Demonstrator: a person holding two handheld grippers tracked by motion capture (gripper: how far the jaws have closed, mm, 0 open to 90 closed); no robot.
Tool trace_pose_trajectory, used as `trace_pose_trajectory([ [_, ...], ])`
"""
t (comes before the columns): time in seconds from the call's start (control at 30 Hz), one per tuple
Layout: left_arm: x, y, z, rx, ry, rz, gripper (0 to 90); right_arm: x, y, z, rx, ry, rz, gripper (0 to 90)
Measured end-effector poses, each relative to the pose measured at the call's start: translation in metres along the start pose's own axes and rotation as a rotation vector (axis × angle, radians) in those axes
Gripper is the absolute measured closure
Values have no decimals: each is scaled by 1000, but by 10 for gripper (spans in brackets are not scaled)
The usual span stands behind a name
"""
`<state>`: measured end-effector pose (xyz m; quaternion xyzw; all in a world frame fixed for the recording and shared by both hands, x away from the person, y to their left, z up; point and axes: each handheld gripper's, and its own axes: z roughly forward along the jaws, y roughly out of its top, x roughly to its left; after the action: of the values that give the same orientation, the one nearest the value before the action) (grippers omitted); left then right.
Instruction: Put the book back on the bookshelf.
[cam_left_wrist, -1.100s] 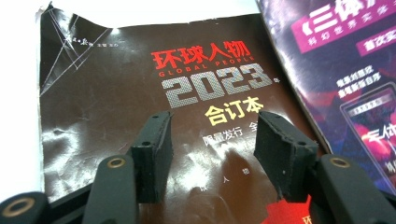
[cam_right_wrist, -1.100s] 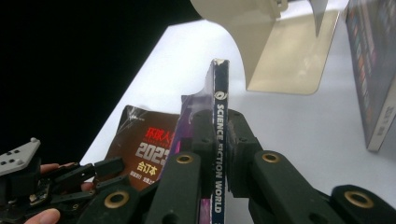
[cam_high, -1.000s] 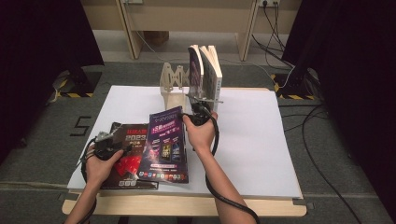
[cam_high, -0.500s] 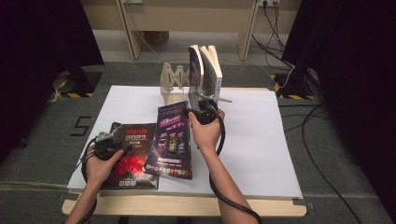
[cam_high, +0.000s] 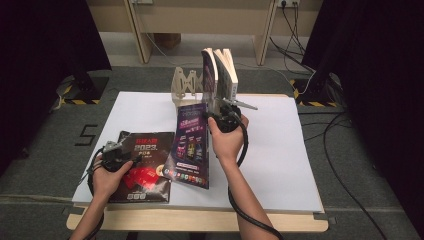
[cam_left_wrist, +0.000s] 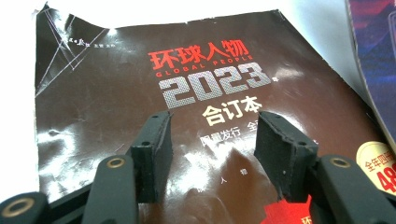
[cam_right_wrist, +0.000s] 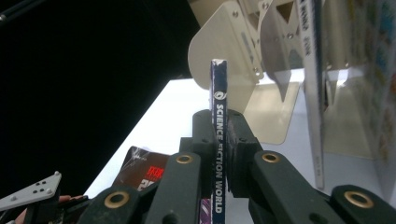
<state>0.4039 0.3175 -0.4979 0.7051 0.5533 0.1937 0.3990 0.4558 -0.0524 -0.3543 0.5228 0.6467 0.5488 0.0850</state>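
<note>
Magazine (cam_high: 190, 145), the purple one, is being gripped by its spine in the right tool (cam_high: 223, 119), whose jaws are clamped tight on it; in the right gripper view the spine (cam_right_wrist: 219, 140) is standing upright between the black jaws, its lettering reading "SCIENCE FICTION WORLD", with the lower end cut off by the frame's bottom edge. In the high view the magazine is tilting up off the white surface (cam_high: 280, 150), its top edge raised toward the rack (cam_high: 186, 85) and its lower corner lying near the surface's front, partly overlapping the dark magazine (cam_high: 145, 165). The right hand is covering most of the tool, so the jaws themselves are hard to make out there.

Left tool (cam_left_wrist: 212, 158) is hovering over the dark magazine's cover (cam_left_wrist: 196, 93) with its jaws spread apart and nothing between them; whether the pads are touching the cover cannot be told. That cover's lower part is hidden behind the jaws and its right side is running out of frame.

Two books (cam_high: 220, 70) are standing upright in the rack; their far sides are hidden.
</note>
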Motion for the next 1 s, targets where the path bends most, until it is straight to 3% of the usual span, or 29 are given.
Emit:
trace_pose_trajectory([
  [0.6,-1,0,0,2,2,2,454,1,16,-31,-159,-47,-35,849],
  [1.0,-1,0,0,2,1,4,454,10,23,-36,-246,-83,-77,849],
])
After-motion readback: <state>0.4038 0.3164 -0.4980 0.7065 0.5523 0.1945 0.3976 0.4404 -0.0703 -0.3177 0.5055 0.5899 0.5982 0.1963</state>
